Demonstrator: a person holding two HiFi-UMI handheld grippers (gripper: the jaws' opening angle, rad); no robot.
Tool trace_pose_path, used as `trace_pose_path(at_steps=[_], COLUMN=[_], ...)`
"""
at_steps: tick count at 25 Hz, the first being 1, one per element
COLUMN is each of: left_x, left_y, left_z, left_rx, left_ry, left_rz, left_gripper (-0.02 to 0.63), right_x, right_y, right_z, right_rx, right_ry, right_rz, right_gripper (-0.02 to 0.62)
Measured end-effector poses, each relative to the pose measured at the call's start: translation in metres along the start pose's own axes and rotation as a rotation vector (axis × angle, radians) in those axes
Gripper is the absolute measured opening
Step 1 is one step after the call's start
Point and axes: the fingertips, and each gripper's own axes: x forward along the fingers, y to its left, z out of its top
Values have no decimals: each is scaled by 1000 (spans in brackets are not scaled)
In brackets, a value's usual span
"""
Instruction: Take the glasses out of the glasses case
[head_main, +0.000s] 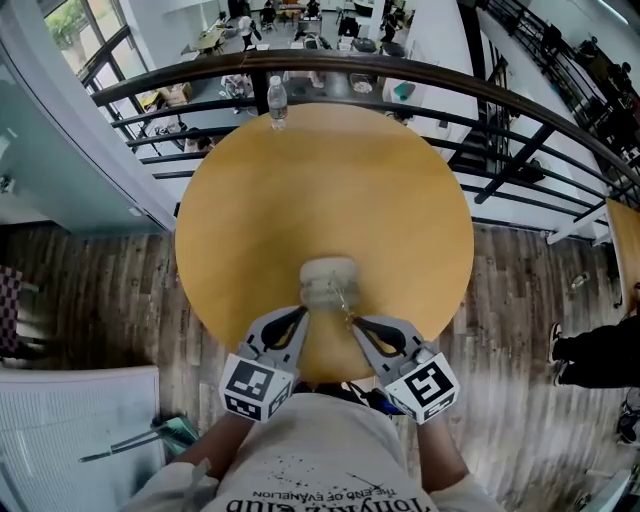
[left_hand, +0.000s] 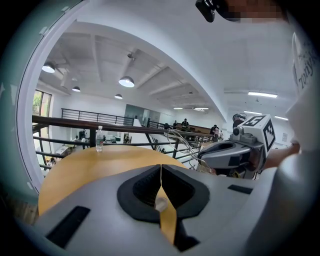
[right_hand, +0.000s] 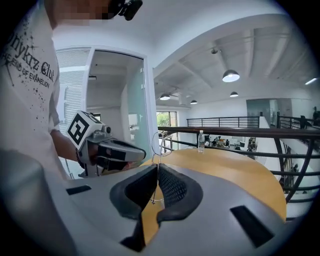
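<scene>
A pale glasses case (head_main: 328, 279) lies on the round wooden table (head_main: 320, 180) near its front edge. My left gripper (head_main: 304, 311) meets the case's near left side. It is shut, with a small pale bit pinched between its pads (left_hand: 160, 202), seemingly the case's edge. My right gripper (head_main: 352, 321) is at the case's near right, shut on the thin wire-framed glasses (head_main: 345, 298). The wire frame (right_hand: 159, 142) loops up above its jaws (right_hand: 158, 169). In the left gripper view the glasses (left_hand: 181, 140) reach toward the right gripper (left_hand: 201, 156). The case's inside is hidden.
A water bottle (head_main: 278, 100) stands at the table's far edge. A dark railing (head_main: 400, 72) curves behind the table, with a drop to a lower floor beyond. Someone's legs (head_main: 598, 352) are at the right on the wooden floor, near another table's edge (head_main: 626, 250).
</scene>
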Motion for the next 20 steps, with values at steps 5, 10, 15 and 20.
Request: trace_pose_path(at_steps=[5,10,15,20], left_x=[-3,-6,-9,-11], left_y=[0,-5,-8,-8], left_z=[1,0,0,-2], left_rx=[-4,-3,-7,-10], left_ry=[2,-3,1,1], left_rz=[9,11,11,16], left_gripper=[25,25,25,25], right_x=[-3,-6,-6,-7], right_y=[3,7,8,9], right_z=[1,-3,1,1], right_rx=[51,64,58,58], right_ry=[-42,-45,-44,-45], right_rz=[-7,-3,3,-2], right_gripper=[32,32,32,32])
